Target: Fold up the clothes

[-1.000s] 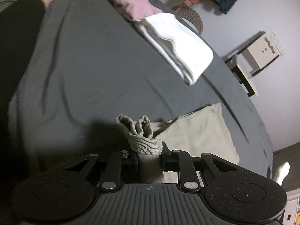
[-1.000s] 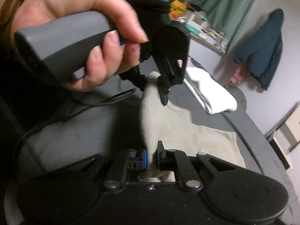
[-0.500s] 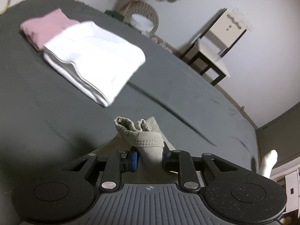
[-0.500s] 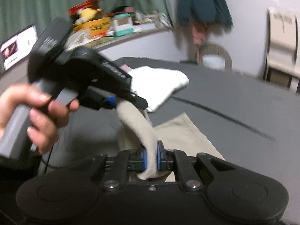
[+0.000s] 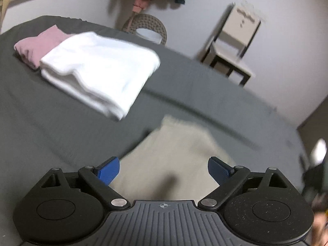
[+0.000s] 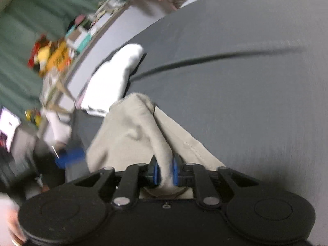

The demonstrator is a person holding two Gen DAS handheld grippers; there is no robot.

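One beige garment (image 6: 131, 135) bunched, pinched by right gripper (image 6: 164, 171), left gripper (image 5: 163, 169) spread wide.

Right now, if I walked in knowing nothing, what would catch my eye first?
Probably the bright white folded garment on the dark grey bed, with a folded pink one tucked just behind it. Nearer, the right gripper pinches a beige garment, while the left gripper hangs open above that cloth.
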